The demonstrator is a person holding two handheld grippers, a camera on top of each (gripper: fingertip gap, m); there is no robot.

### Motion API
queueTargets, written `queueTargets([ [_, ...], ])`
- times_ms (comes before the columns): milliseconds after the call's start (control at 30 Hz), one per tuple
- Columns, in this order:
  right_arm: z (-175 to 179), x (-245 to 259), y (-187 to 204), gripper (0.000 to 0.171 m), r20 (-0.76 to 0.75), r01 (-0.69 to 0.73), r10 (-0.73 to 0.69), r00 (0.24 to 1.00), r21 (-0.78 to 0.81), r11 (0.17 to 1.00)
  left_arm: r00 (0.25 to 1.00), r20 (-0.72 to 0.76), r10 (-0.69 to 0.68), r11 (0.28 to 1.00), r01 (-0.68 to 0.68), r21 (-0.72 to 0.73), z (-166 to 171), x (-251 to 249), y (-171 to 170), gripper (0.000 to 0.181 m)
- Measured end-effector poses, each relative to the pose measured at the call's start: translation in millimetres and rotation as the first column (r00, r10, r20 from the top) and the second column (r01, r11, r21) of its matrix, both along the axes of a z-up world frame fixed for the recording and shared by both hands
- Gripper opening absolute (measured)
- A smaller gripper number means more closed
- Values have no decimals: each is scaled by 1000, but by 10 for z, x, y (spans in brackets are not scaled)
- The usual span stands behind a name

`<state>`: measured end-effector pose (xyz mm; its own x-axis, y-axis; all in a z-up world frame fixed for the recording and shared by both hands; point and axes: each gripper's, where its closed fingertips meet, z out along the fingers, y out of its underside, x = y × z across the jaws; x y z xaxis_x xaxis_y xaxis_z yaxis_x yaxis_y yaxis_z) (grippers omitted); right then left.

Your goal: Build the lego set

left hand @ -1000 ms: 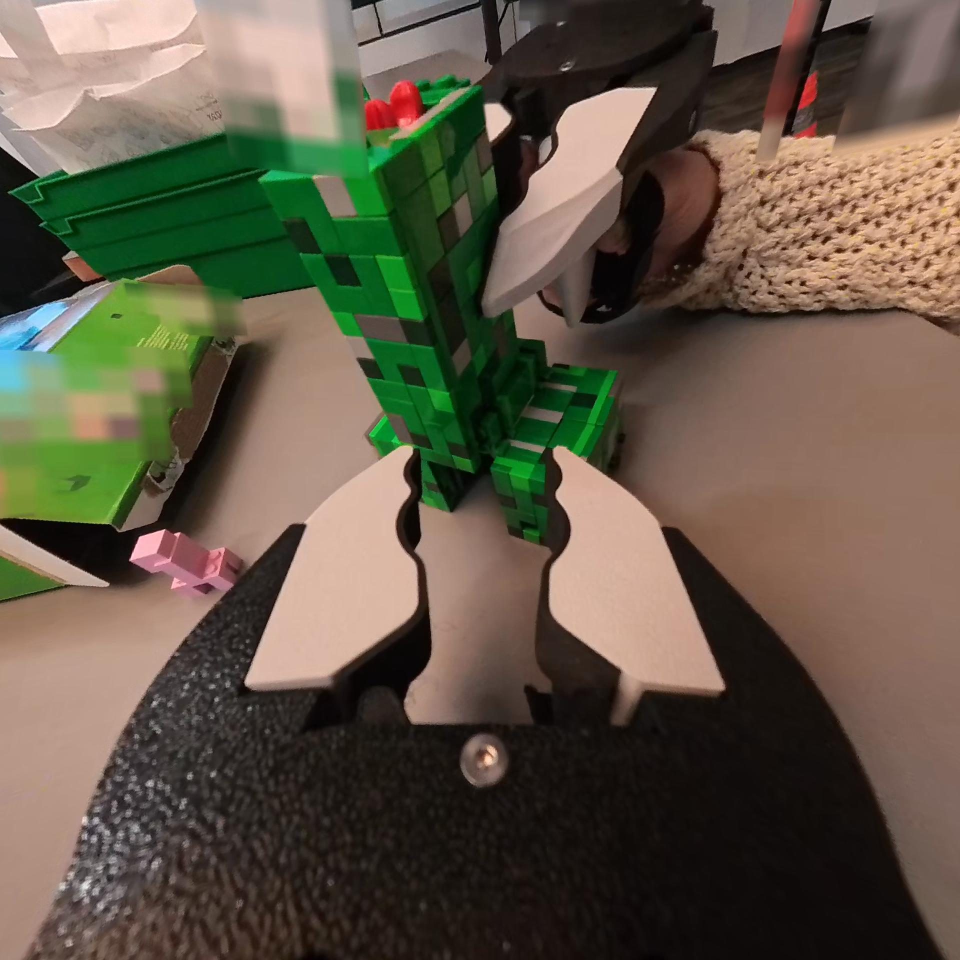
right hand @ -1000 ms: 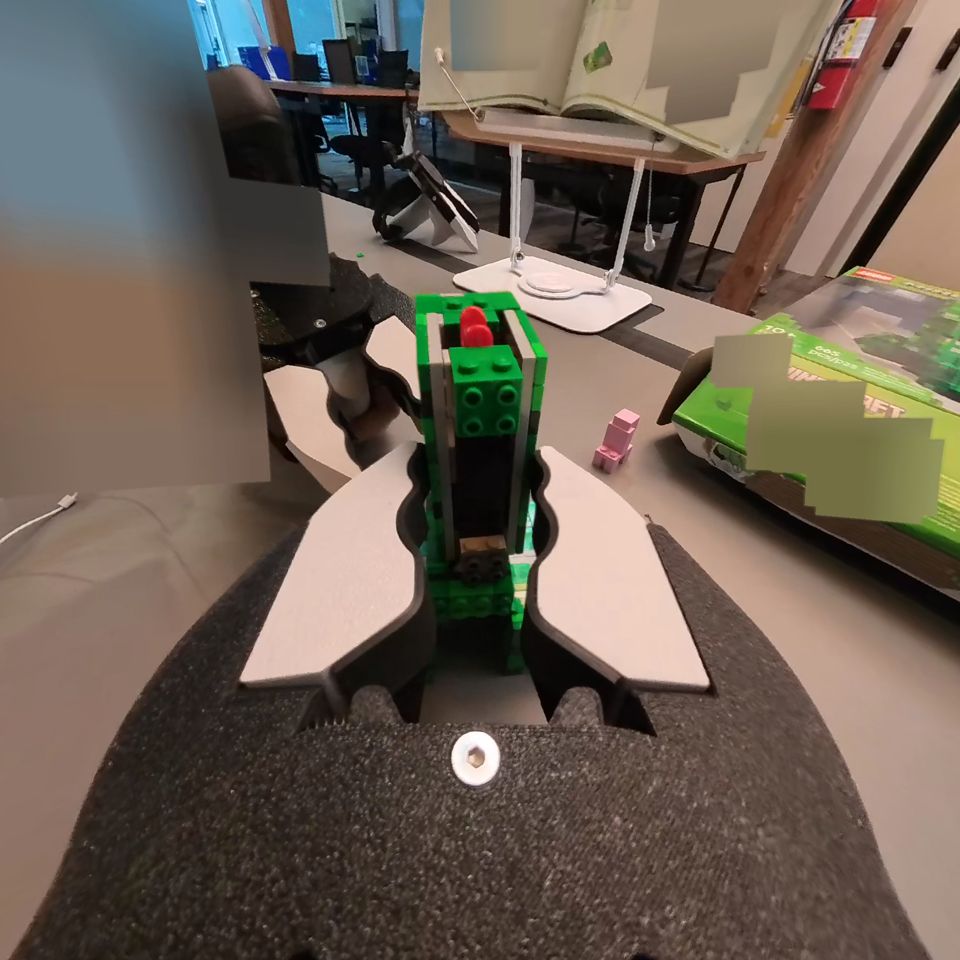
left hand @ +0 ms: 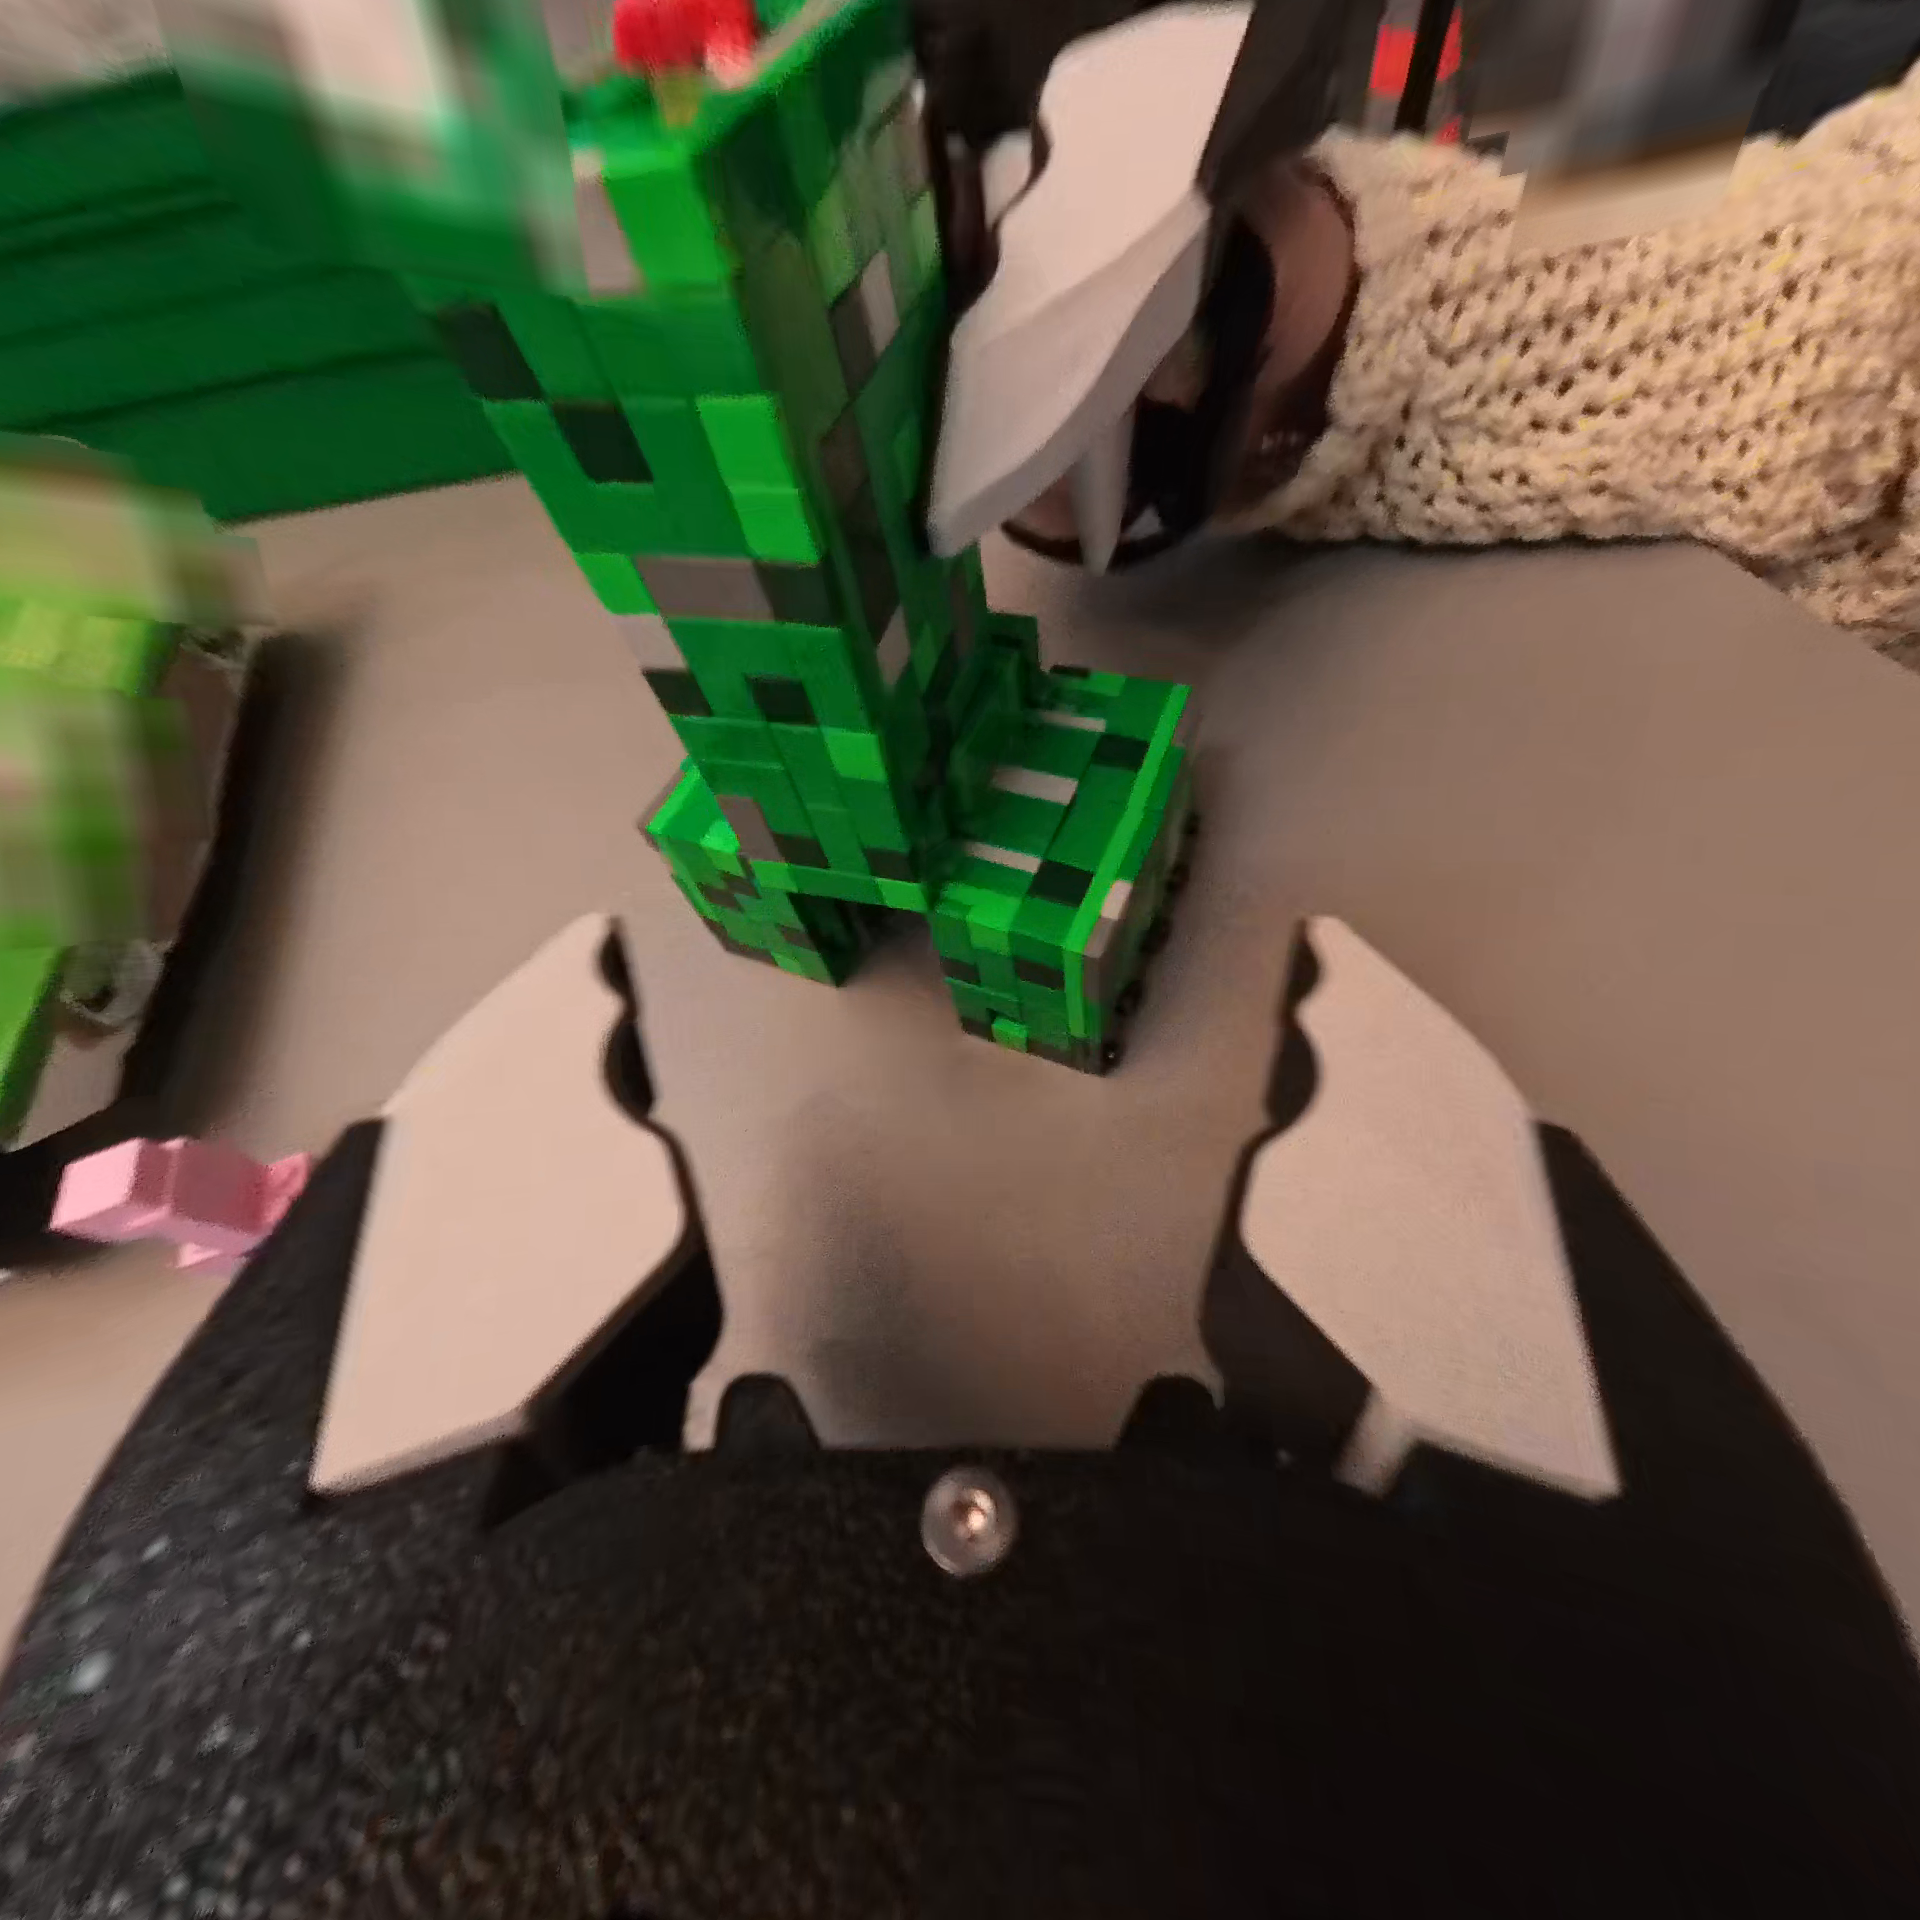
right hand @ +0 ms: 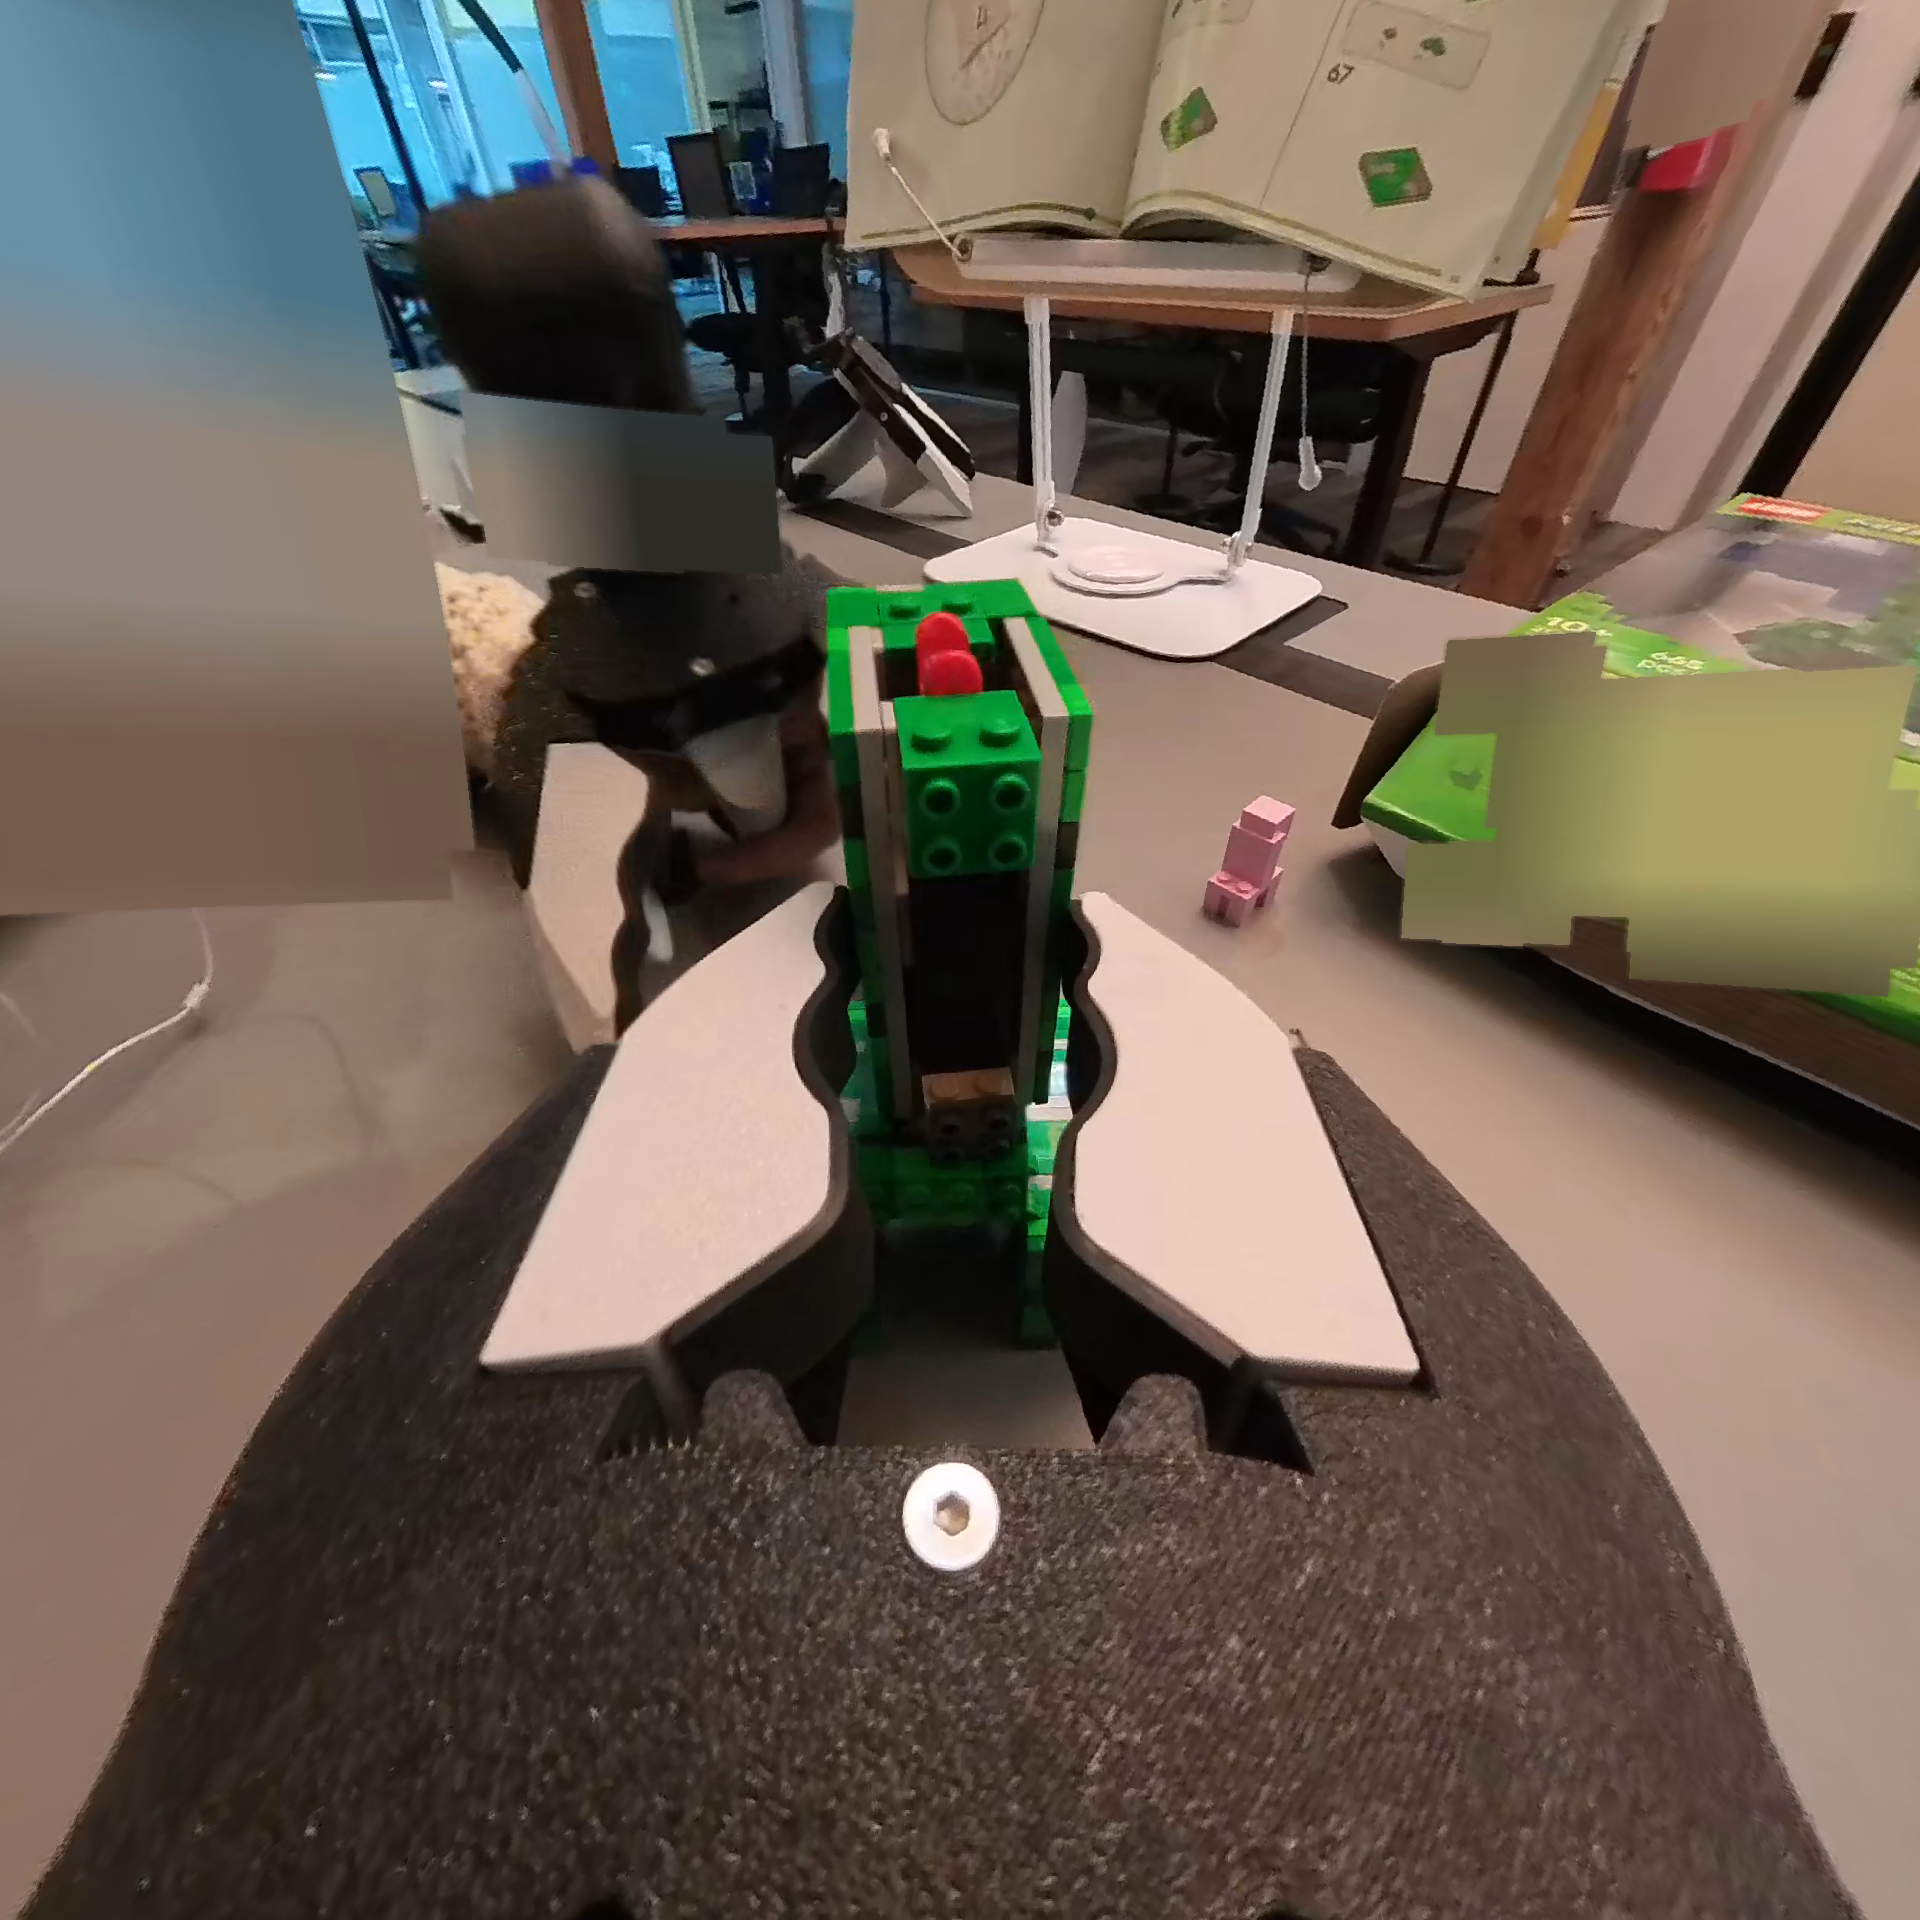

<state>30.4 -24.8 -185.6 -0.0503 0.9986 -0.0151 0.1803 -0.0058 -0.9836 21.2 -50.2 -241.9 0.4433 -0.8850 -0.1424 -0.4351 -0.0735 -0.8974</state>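
Since a second ago: left gripper (left hand: 956, 997) drawn back from the green lego figure (left hand: 790, 582) and spread wide, jaws now empty, tips short of the figure's near feet; blur across the left wrist view. Right gripper (right hand: 956, 956) unchanged, jaws pinching the figure's (right hand: 956, 831) tower body from both sides, white fingers (right hand: 707, 1122) pressed against the green walls; seen from the left wrist view as white fingers (left hand: 1049, 343) at the far right of the tower, a cream knitted sleeve (left hand: 1558, 364) behind. Figure upright on the grey table (right hand: 1455, 1143), red pieces (right hand: 945, 655) poking from its open top. Small pink lego animal (right hand: 1252, 857) standing right of it; green set box (right hand: 1662, 810) farther right; open instruction book (right hand: 1195, 135) on a white stand (right hand: 1132, 592) at the far side.
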Motion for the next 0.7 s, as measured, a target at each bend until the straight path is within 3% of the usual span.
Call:
queueTargets([
  [67, 0, 6, -9, 37, -3, -16, 16, 1000, -5, 1000, 998, -48, -44, 997, 41, -70, -136, 47, 40, 137],
  [133, 2, 10, -11, 37, -7, -25, 25, 1000, -14, 1000, 993, -93, -79, 992, 70, -101, -213, 76, 82, 145],
  [400, 8, 40, -22, 37, -29, -67, 66, 997, -27, 997, 969, -132, -207, 977, 197, -86, -257, 220, 183, 128],
  [700, 13, 91, -97, 37, -56, -131, 131, 990, -6, 991, 987, -160, -26, 999, 21, -31, -262, 193, 133, 105],
])
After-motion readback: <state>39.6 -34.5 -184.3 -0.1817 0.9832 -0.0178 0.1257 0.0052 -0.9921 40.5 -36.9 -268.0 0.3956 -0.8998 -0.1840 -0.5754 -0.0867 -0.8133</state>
